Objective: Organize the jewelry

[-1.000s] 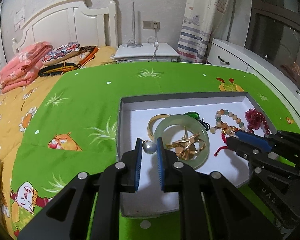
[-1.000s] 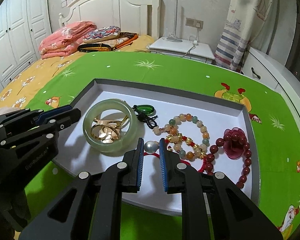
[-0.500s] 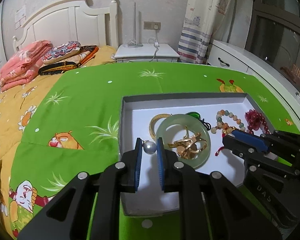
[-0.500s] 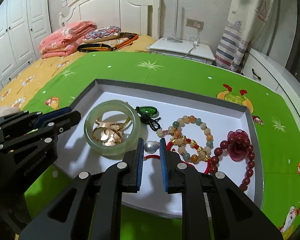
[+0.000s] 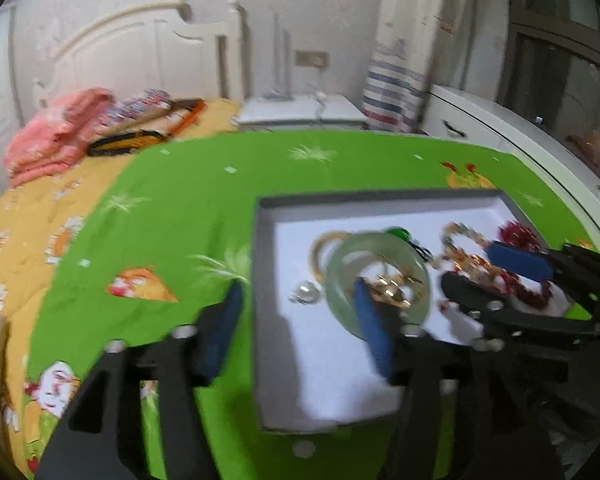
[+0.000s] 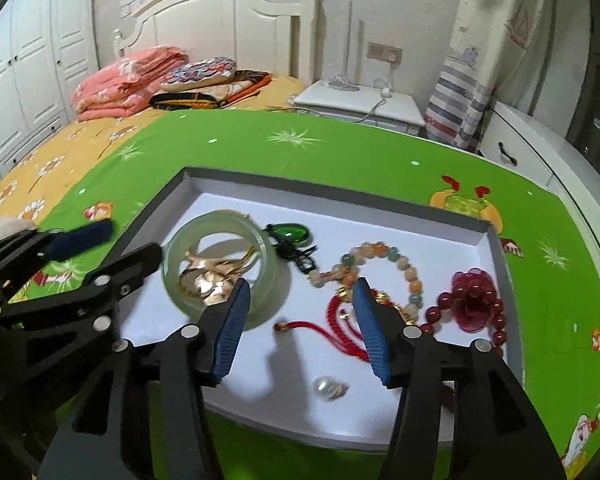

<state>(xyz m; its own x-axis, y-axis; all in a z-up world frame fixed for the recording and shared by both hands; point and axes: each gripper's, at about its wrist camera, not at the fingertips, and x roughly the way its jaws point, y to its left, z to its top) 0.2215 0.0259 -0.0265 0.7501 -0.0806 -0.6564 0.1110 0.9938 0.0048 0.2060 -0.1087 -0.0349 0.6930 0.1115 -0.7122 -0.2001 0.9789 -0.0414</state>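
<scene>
A grey-rimmed white tray (image 6: 340, 190) (image 5: 260, 280) lies on the green cloth. My left gripper (image 5: 296, 324) (image 6: 112, 248) hangs over its left edge, jaws opening, and a pearl earring (image 5: 306, 292) lies loose on the tray floor between the fingers. My right gripper (image 6: 302, 332) (image 5: 488, 276) is over the tray's front, jaws opening too, with a second pearl earring (image 6: 328, 388) lying free below it. In the tray are a jade bangle (image 6: 268, 276) (image 5: 340, 264) around a gold piece (image 6: 208, 276), a green pendant (image 6: 290, 234), a beaded bracelet (image 6: 404, 264), a red cord (image 6: 340, 320) and dark red beads (image 6: 472, 292).
The green cartoon cloth (image 6: 340, 152) covers a bed with a yellow sheet (image 6: 40, 168). Folded pink bedding (image 6: 116, 88) and cushions lie by the white headboard. A white nightstand (image 6: 360, 100), a striped curtain and a white dresser (image 6: 540, 152) stand behind and to the right.
Both grippers were shut on a pearl earring each. Their jaws have spread apart and both pearls now lie on the tray floor. Neither hand has shifted.
</scene>
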